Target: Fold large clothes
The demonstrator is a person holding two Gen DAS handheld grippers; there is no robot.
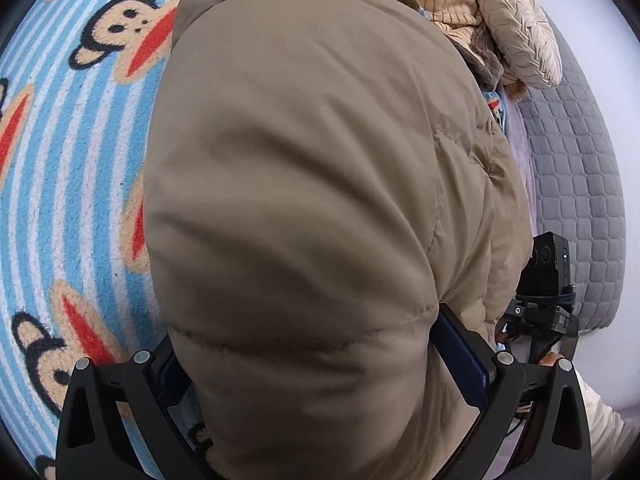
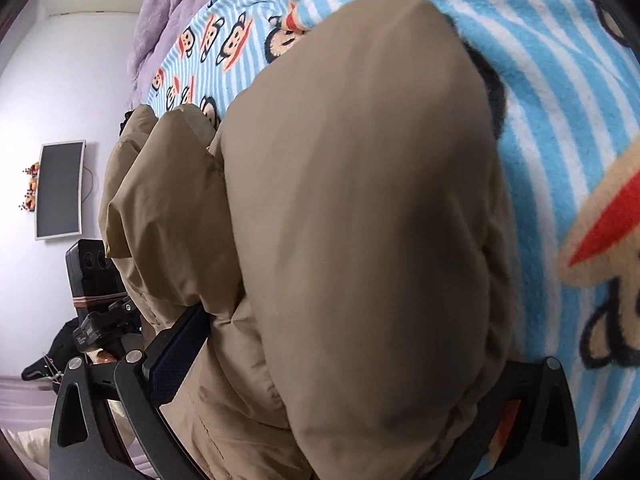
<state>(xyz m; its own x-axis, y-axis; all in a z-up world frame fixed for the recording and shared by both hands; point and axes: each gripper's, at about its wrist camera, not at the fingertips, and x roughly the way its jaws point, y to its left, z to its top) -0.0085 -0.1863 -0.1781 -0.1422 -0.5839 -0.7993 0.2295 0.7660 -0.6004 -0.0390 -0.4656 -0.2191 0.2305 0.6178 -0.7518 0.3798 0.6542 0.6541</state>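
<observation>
Left claw (image 1: 320, 376) clenched on a puffy fold of the tan padded jacket (image 1: 304, 200). Right claw (image 2: 340, 380) likewise grasped the jacket. Jacket lay bunched on the monkey-print striped blanket (image 1: 72, 184), which showed from 8 to 11 o'clock in the left view.

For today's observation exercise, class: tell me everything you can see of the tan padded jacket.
The tan padded jacket is a puffy, quilted garment of smooth, slightly shiny fabric with stitched seams and soft creases. It lies bunched on the blue striped monkey-print blanket, filling both wrist views. The left tongs and the right tongs each have a thick fold of it between their fingers. In the right view, further padded folds bunch up on its left.
</observation>
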